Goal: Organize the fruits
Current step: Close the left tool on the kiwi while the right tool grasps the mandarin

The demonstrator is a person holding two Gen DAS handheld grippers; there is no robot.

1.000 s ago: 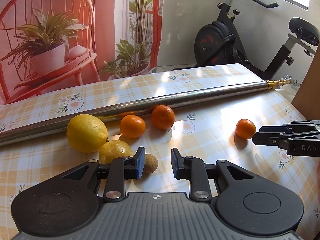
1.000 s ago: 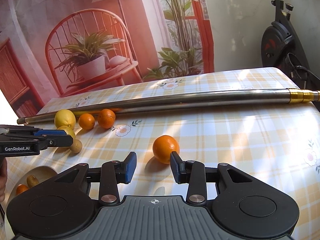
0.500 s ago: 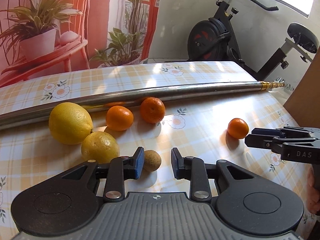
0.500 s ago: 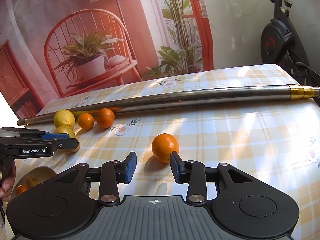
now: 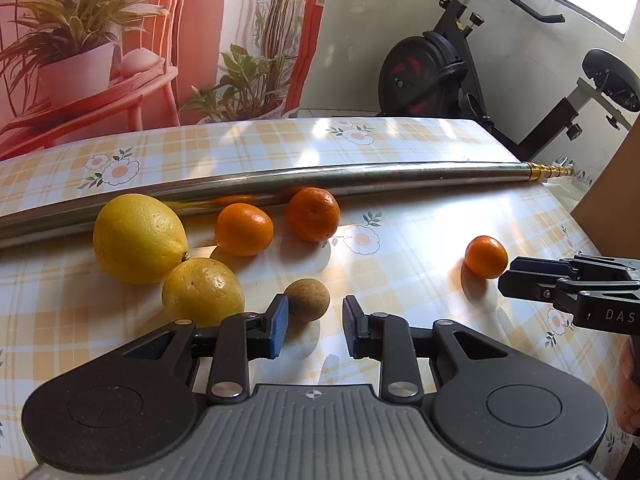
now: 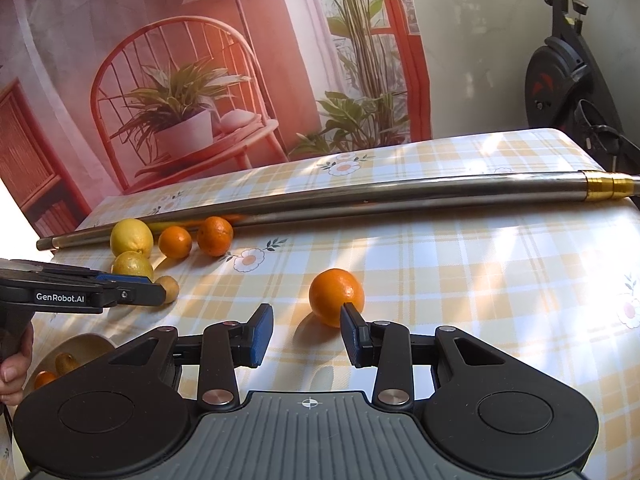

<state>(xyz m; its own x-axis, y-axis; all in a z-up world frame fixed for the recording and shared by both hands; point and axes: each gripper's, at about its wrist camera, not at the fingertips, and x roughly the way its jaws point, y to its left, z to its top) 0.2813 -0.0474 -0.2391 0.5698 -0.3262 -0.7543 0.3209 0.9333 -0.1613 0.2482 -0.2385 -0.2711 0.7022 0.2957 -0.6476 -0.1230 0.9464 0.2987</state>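
Left hand-held gripper (image 5: pixel 314 330): we see its blue pads a little apart, with nothing clamped between them; it points down at the table.
Small brown fruit (image 5: pixel 307 299): we find it just beyond the left pad, at the mouth of the gap and not between the pads.
Smaller lemon (image 5: pixel 203 291): left of the brown fruit, near it, touching the larger lemon (image 5: pixel 140 238) behind it.
Two oranges (image 5: pixel 244 229): farther off, side by side in front of the metal pole (image 5: pixel 360 178); the right one seems to touch the pole.
Right hand-held gripper (image 6: pixel 306 334): we see its pads also a little apart and empty.
Lone orange (image 6: pixel 337 297): on the table just past the right pad, whose tip overlaps it in our view; we cannot tell whether they touch. It sits well apart from the other fruit.
Bowl (image 6: pixel 86 344): at the near left edge, below the left hand-held gripper, with a few small fruits in it.
Person's hand (image 6: pixel 14 368): at the far left, around the left handle.
Table (image 5: pixel 420 280): covered in a yellow checked cloth with flowers; the pole lies across it from left to right.
Beyond the table: a printed backdrop of plants and a red chair, and an exercise bike (image 5: pixel 460 72) to the right.
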